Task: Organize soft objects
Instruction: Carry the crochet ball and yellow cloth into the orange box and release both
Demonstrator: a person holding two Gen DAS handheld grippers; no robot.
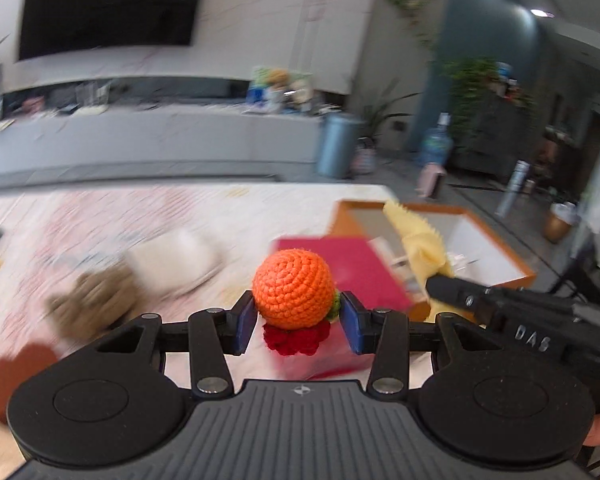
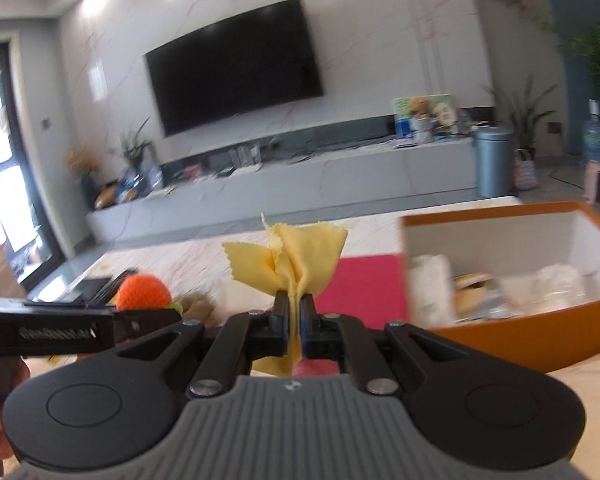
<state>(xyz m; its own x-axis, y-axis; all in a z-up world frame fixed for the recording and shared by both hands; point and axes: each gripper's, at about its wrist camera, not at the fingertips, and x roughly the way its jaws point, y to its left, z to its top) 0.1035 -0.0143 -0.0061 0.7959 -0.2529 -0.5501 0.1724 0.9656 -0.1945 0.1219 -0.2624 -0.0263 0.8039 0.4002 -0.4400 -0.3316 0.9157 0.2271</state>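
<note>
Tabletop (image 1: 100, 216): left gripper (image 1: 296, 322) pinches crochet ball (image 1: 294, 288), right gripper (image 2: 295, 320) clamps cloth (image 2: 296, 256) (both likely bound for box (image 2: 500, 344)).

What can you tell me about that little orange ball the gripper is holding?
The orange ball looks crocheted from bright orange yarn in spiral rows, round and soft, with a small green knitted bit at its lower right. The left gripper holds it off the table, its blue pads pressing each side. In the right wrist view it shows at the left, beyond the yellow cloth.
</note>
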